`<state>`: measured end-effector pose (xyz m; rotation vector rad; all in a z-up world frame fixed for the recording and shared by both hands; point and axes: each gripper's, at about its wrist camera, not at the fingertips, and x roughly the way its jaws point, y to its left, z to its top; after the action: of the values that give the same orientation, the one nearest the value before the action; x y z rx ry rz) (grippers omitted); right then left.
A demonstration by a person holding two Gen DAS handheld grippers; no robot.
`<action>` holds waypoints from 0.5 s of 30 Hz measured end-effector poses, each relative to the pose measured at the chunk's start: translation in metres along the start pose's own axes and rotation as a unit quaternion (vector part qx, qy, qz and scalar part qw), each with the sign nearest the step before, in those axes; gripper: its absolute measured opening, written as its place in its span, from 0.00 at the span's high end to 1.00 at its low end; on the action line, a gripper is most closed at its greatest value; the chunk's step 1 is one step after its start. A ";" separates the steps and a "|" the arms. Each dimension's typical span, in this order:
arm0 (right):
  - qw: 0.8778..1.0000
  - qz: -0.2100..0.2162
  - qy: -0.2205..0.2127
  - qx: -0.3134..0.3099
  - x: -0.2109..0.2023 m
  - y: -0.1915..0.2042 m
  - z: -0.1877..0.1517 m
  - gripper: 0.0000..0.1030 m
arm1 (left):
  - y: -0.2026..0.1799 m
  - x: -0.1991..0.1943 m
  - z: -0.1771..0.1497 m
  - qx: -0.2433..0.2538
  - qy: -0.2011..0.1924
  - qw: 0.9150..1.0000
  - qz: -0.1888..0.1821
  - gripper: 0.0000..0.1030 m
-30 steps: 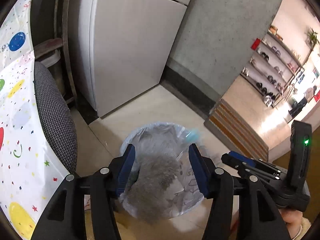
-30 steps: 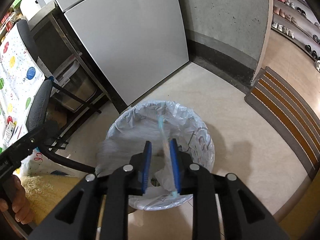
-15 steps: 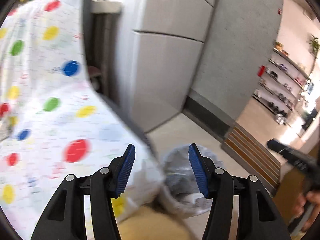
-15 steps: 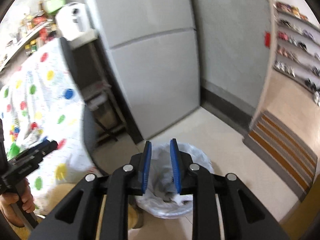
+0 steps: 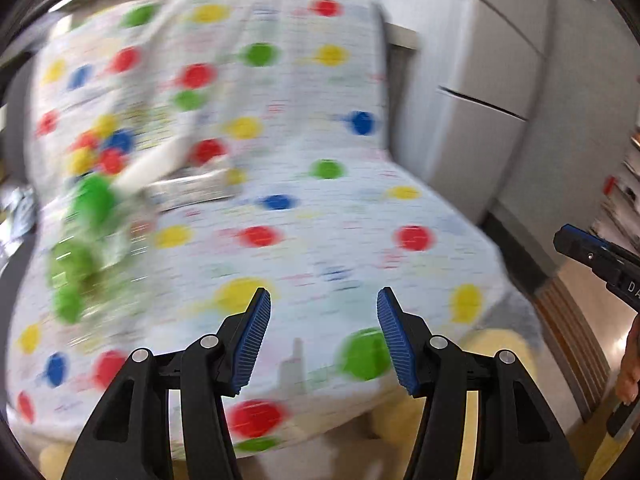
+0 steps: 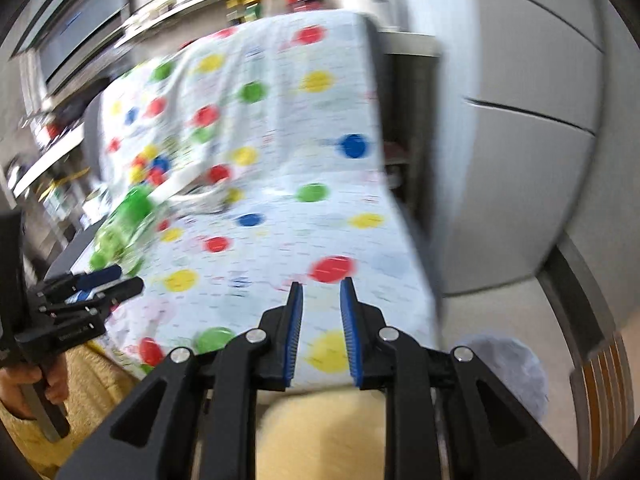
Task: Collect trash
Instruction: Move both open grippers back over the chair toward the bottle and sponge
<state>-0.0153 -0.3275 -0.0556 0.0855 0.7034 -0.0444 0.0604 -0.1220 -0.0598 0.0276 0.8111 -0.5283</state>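
Lying far left of both empty, parted grippers (image 5: 322,338) (image 6: 320,330), blurred green trash (image 5: 86,236) rests on the tablecloth (image 5: 320,208).

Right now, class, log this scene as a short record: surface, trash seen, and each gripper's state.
surface: table under a polka-dot tablecloth
trash seen: blurred green wrappers lying on the cloth, far left side
left gripper: jaws wide apart, empty
right gripper: jaws narrowly apart, nothing between them
nearby: grey refrigerator
image quality: motion-blurred

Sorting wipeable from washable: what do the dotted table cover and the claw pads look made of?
Table cover: probably thin plastic sheet, smooth, draping over the edge; blur leaves cloth possible. Left claw pads: blue, finely ribbed, likely rubber.
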 end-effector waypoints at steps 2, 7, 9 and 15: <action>0.999 0.017 0.010 -0.025 0.017 0.025 0.012 0.76 | 0.026 -0.008 -0.003 -0.019 -0.003 1.000 0.025 0.45; 0.996 0.044 0.022 -0.068 0.053 0.074 0.039 0.73 | 0.098 -0.025 -0.001 -0.076 -0.007 0.993 0.089 0.45; 0.995 0.054 0.028 -0.081 0.071 0.093 0.050 0.73 | 0.121 -0.030 0.000 -0.093 -0.010 0.990 0.108 0.45; 0.991 0.083 0.048 -0.095 0.123 0.136 0.079 0.57 | 0.183 -0.033 0.009 -0.133 0.000 0.979 0.153 0.37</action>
<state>0.1389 -0.2005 -0.0661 -0.0369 0.7905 0.1878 0.1323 0.0492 -0.0624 -0.0933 0.8535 -0.1260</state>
